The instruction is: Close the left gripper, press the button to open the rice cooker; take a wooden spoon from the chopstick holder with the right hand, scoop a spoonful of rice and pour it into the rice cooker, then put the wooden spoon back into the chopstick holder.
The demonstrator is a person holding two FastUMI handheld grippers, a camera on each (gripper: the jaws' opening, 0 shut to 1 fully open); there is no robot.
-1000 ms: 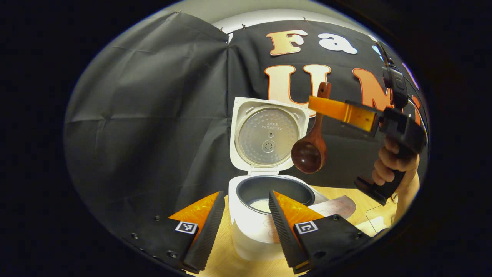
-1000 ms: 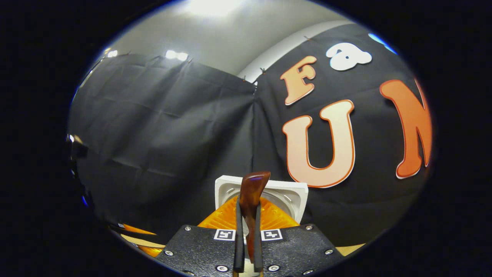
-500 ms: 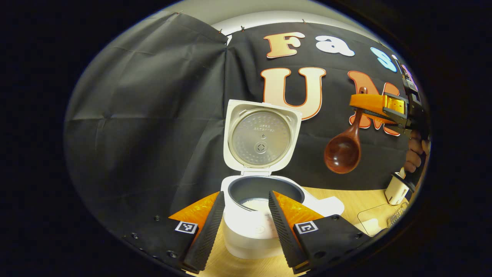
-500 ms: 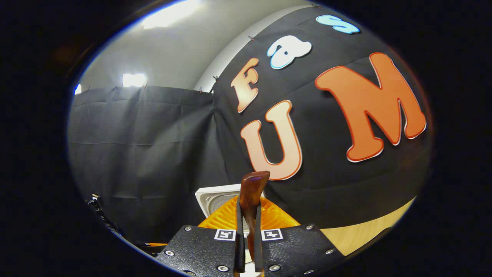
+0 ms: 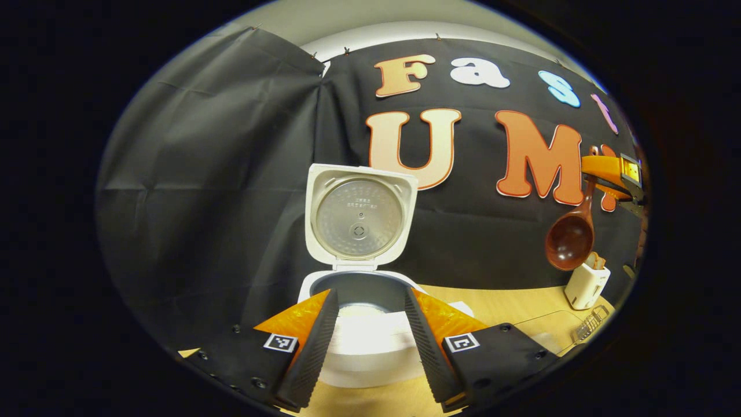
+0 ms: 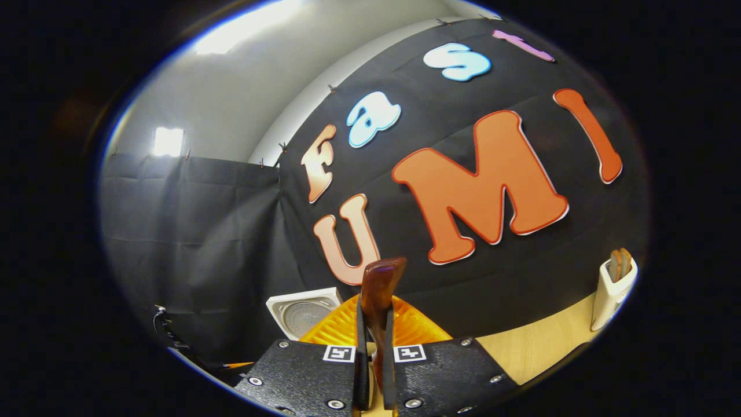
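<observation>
A light wooden table (image 5: 509,301) is seen in front of the black cloth wall. On it the white rice cooker (image 5: 359,341) is stood with its lid (image 5: 360,215) raised upright, so that the metal inner plate is turned toward the left gripper view. White rice (image 5: 359,311) is visible in the dark inner pot.

The left gripper (image 5: 367,339) is held low in front of the cooker with its two fingers spread well apart; nothing is held between them, and the cooker's front is framed in the gap.

At the right edge of the left gripper view the right gripper (image 5: 608,171) is seen high above the table. Its fingers are pressed together on the handle of the wooden spoon (image 5: 572,231), which is hung bowl downward, its hollow turned toward the camera. In the right gripper view the same handle (image 6: 379,289) is seen clamped between the closed fingers, its tip standing up above them.

Just below the spoon's bowl the white chopstick holder (image 5: 586,285) is stood on the table, with wooden utensil ends protruding from its top. A clear tray (image 5: 553,330) is laid nearby.
</observation>
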